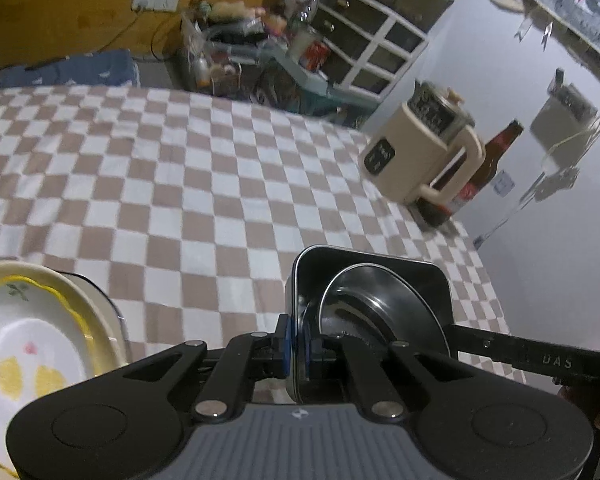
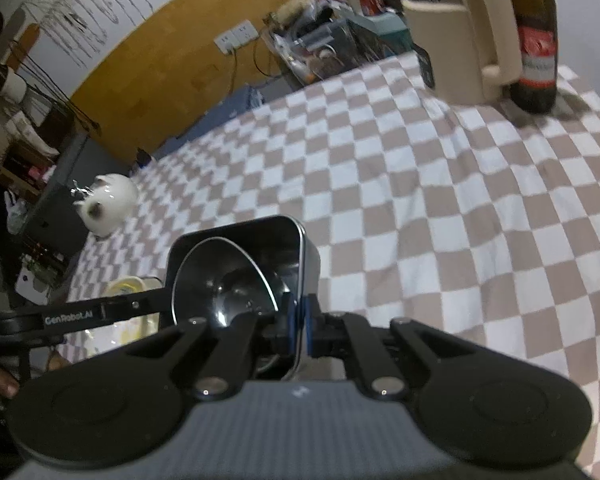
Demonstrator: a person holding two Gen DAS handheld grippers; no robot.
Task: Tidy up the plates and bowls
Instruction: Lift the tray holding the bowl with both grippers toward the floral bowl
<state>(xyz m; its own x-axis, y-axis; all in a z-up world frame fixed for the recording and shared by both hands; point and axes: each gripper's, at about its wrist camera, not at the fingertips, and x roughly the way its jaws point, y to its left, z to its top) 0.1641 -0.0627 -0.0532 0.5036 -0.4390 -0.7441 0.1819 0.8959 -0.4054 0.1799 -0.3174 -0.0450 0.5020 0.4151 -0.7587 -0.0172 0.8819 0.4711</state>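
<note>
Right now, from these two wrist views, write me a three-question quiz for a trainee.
1. True or false: both grippers clamp the same square metal tin.
2. What lies inside the tin? A) a round metal bowl B) a spoon C) nothing
3. Fill in: beside the beige kettle stands a brown ____.

Key
1. True: the left gripper pinches one wall and the right gripper the opposite wall.
2. A: the round metal bowl rests tilted in the tin.
3. Bottle: the bottle stands on the checked cloth.
</note>
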